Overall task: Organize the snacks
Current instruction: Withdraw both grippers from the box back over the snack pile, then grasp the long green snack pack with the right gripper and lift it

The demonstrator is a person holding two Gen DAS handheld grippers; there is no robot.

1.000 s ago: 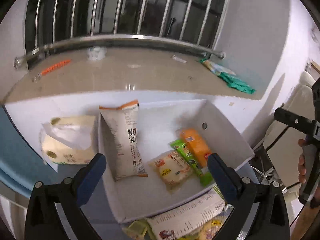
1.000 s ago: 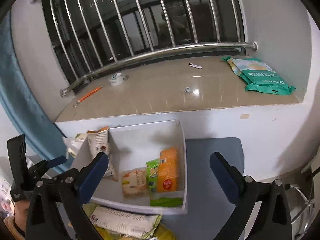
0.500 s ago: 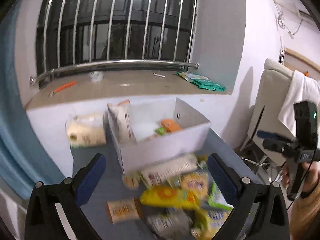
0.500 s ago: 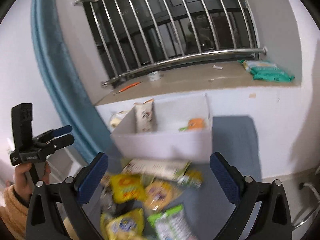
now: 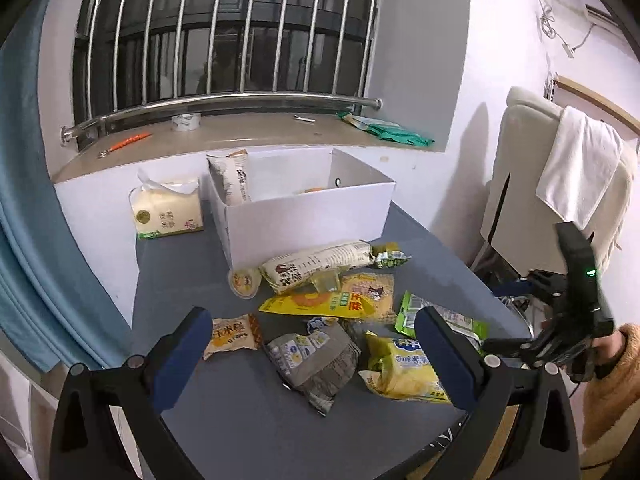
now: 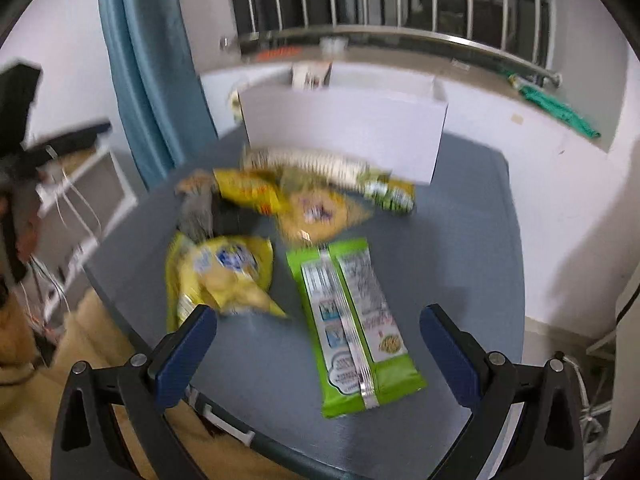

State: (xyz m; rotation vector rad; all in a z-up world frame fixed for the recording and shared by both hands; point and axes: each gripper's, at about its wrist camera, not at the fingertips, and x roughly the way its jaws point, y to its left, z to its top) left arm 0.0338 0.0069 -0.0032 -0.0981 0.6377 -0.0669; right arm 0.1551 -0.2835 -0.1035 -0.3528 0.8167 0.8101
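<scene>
A white box [image 5: 304,216] stands at the back of the grey table [image 5: 248,420] with a tall white snack bag [image 5: 232,178] leaning inside. Several loose snack packs lie in front of it: a long white bag [image 5: 316,266], a yellow bag [image 5: 320,304], a grey pack [image 5: 316,360], a yellow pack [image 5: 404,368] and a small orange pack [image 5: 232,336]. My left gripper [image 5: 312,352] is open and empty above the pile. My right gripper [image 6: 318,344] is open and empty over a green pack [image 6: 352,328]. The box also shows in the right wrist view [image 6: 344,128].
A tissue pack [image 5: 168,212] sits left of the box. A window ledge [image 5: 240,136] with bars runs behind. A blue curtain [image 5: 24,200] hangs at left. A chair with a white towel [image 5: 576,168] stands at right. The table's front edge is near both grippers.
Both grippers have pulled back and away from the box. The loose snack pile on the table has come into view below them. Both stay open.
</scene>
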